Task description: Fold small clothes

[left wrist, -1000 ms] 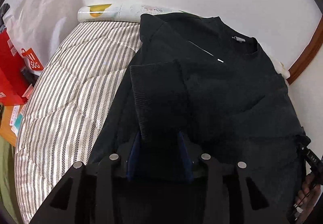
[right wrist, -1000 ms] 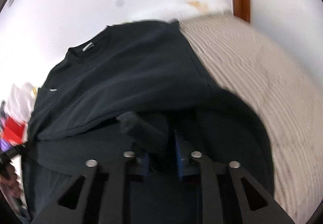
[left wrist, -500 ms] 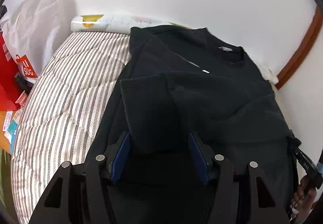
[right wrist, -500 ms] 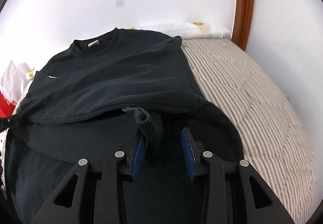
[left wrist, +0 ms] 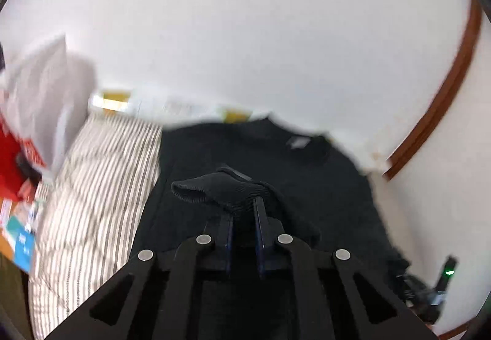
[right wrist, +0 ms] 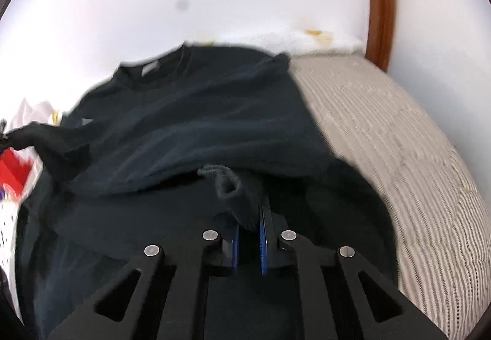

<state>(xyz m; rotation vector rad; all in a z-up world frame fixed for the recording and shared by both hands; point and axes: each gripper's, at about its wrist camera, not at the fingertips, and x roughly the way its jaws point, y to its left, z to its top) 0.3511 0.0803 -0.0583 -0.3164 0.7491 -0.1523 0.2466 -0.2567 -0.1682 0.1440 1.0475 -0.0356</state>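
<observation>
Black sweatshirt (left wrist: 307, 174) cuffs pinched: left claw (left wrist: 244, 217), right claw (right wrist: 250, 217).

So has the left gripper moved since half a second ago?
Yes. The left gripper has closed on the ribbed cuff and lifted it; the wall-side pillow sits lower in its view.

Bright, motion-blurred, fisheye-warped edges
</observation>
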